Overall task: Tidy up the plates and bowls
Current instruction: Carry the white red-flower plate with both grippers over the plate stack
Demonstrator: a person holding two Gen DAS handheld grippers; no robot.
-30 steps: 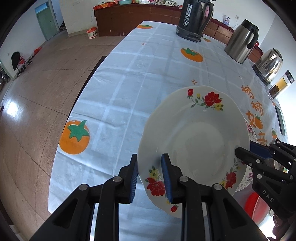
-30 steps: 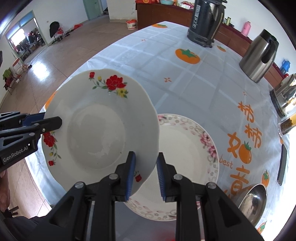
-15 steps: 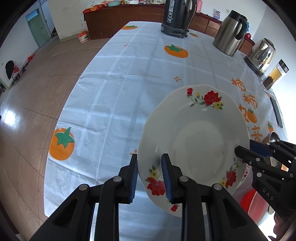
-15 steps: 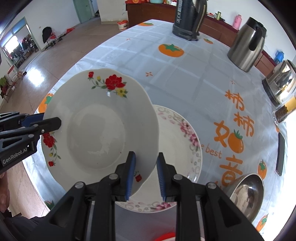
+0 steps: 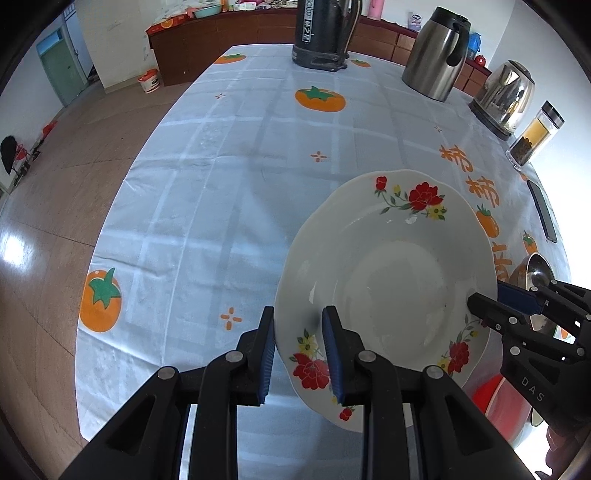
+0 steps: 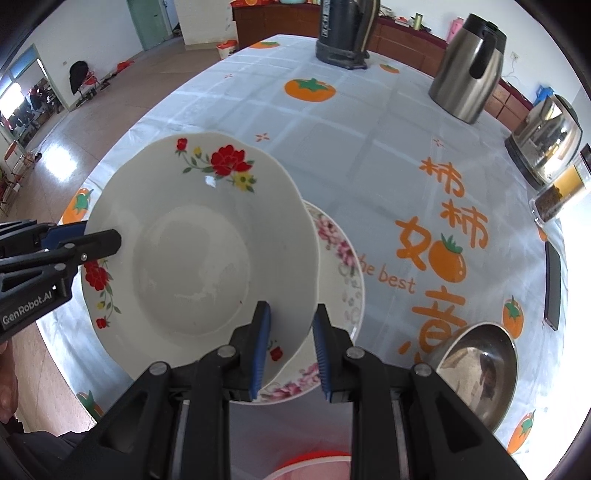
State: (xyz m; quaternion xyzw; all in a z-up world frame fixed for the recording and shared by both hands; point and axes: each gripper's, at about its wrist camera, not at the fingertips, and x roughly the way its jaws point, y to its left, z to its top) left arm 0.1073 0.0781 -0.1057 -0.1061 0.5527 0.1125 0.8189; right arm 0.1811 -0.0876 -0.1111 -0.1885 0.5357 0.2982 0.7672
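A white deep plate with red flowers [image 5: 391, 280] is held in the air between both grippers. My left gripper [image 5: 298, 354] is shut on its left rim. My right gripper [image 6: 290, 349] is shut on its right rim, and the plate fills the left of the right wrist view [image 6: 199, 258]. The right gripper also shows at the plate's far rim in the left wrist view [image 5: 517, 310]. Below it, a flat plate with pink flowers [image 6: 343, 266] lies on the tablecloth [image 5: 221, 177], partly hidden by the held plate.
A steel bowl [image 6: 480, 365] sits at the right near the edge. A red basin [image 5: 498, 402] is below the table front. A black kettle [image 5: 325, 33], a steel jug [image 5: 436, 51], an electric kettle [image 5: 506, 96], a tea bottle [image 5: 535, 136] and a phone [image 6: 552, 284] stand along the back and right.
Both grippers have carried the flowered plate back toward the near edge and higher; the table looks farther away. The pink-flowered plate is more covered by the held plate. Both grips are unchanged.
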